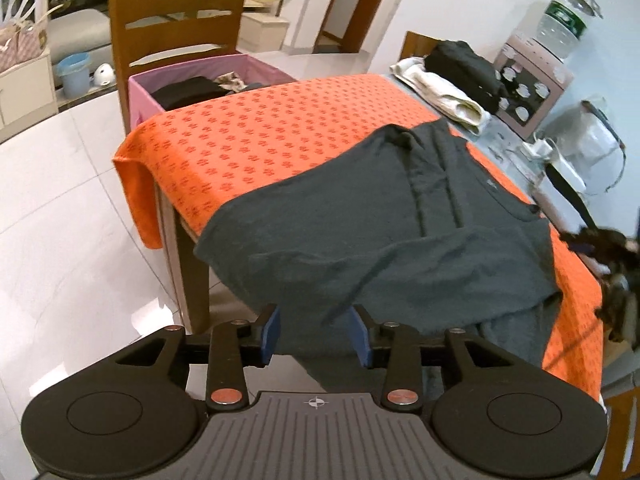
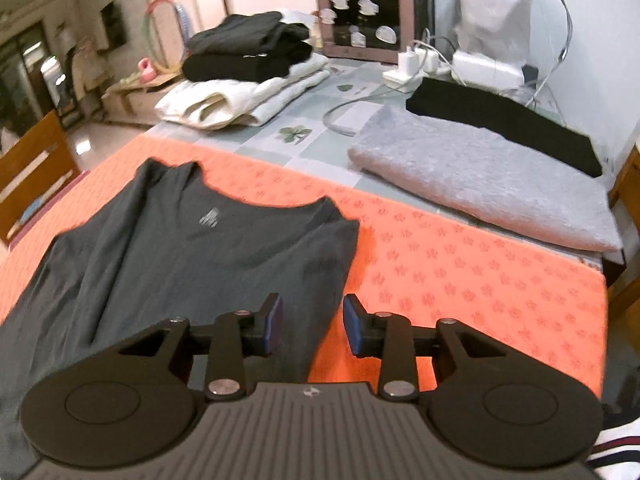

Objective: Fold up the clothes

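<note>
Here the dark grey shirt (image 1: 380,220) lies spread on the orange cloth (image 1: 248,128) that covers the tabletop, collar at the far end, hem toward me and spilling over the near edge. Its long axis runs away from me, roughly along my line of reach. One side looks turned in over the body, with a loose fold lying aslant across the lower part, so it could be partly folded or merely laid out rumpled; I cannot tell which.

My left gripper (image 1: 316,330) hangs at the hem, jaws parted, with cloth showing in the gap; whether the pads touch it I cannot tell. My right gripper (image 2: 313,322) has its jaws parted too and grips nothing; the shirt's right edge (image 2: 336,272) runs just ahead of the gap, bare orange cloth beyond. So each hand has its own side, the left nearer the hem.

Around: a folded grey blanket (image 2: 480,184) with a black garment (image 2: 500,120) on it lies well to the right, a stack of folded black and white clothes (image 2: 248,76) stands at the far corner, and a pink bin (image 1: 208,84) sits beyond the far left edge. Nothing lies between the jaws and the shirt.
</note>
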A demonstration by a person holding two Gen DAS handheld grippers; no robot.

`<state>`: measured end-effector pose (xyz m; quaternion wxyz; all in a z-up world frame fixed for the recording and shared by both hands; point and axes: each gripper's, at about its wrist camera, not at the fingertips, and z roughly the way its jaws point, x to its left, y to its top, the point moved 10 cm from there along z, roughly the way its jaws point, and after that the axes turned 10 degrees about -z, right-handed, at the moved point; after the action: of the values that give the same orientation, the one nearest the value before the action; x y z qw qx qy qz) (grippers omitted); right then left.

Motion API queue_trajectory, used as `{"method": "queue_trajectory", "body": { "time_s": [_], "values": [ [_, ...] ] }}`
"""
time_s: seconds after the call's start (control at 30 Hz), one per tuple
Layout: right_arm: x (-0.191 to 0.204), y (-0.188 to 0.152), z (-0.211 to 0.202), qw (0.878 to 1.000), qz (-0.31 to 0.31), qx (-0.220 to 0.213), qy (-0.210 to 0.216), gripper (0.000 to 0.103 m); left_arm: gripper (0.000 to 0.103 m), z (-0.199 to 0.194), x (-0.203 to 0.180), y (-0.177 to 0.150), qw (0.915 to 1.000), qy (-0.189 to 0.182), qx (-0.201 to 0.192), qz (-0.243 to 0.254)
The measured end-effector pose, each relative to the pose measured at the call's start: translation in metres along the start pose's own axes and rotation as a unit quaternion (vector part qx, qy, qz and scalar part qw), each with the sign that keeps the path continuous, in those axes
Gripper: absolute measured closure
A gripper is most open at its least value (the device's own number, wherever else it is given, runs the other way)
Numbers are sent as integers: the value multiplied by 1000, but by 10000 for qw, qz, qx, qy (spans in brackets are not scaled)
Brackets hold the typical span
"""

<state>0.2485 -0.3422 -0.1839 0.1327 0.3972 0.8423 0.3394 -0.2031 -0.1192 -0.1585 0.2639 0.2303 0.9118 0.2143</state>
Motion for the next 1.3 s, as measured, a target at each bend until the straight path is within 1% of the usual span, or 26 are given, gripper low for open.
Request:
{"method": "queue_trajectory", "body": {
  "time_s": [0.13,0.17,0.2,0.23,0.33,0.47,0.53,0.57,0.6,0.67,0.73,0.8,0.87,0.93,0.97,1.0,1.13,1.2,1.3],
  "values": [
    [1,6,30,9998,67,154,98,65,60,3,-11,-7,9997,5,65,249],
    [1,8,38,9997,84,193,122,67,60,3,-14,-8,9995,1,81,297],
    [2,6,42,9995,66,267,157,87,60,4,-16,-9,9994,-2,90,330],
    [2,5,45,9993,34,336,177,102,60,3,-17,-9,9993,-6,84,353],
    [-6,5,39,9995,-66,307,-33,102,60,3,-19,-7,9993,-5,46,358],
    [-24,3,35,9994,125,326,-20,101,59,6,-18,-6,9996,1,72,281],
    [-26,1,34,9994,79,348,-41,94,59,8,-20,-6,9995,-4,98,285],
    [-28,-1,34,9993,56,359,-52,83,59,8,-22,-5,9995,-5,90,314],
    [-26,-3,28,9994,101,314,55,70,59,9,-23,-4,9994,-7,77,348],
    [-20,-9,13,9993,149,215,267,64,57,8,-26,-3,9992,-6,47,409],
    [-12,-22,-3,9987,98,229,438,64,56,9,-27,-2,9990,10,24,436],
    [-2,-38,-12,9974,124,339,618,63,55,10,-27,-1,9991,44,7,423],
    [7,-55,-21,9957,153,454,799,63,55,11,-24,-1,9992,88,12,394],
    [15,-69,-24,9947,79,562,859,66,55,13,-21,-2,9992,154,23,380],
    [19,-75,-25,9941,25,604,902,81,55,14,-18,-1,9991,187,30,385],
    [18,-77,-26,9946,25,586,858,99,55,15,-16,-2,9990,223,35,395],
    [12,-79,-30,9967,52,486,643,100,55,15,-7,-2,9985,366,35,407],
    [9,-80,-30,9967,99,487,648,100,54,14,-2,-3,9983,429,24,384],
    [5,-82,-31,9978,-16,493,450,101,54,13,2,-5,9981,493,-5,376]
  ]
}}
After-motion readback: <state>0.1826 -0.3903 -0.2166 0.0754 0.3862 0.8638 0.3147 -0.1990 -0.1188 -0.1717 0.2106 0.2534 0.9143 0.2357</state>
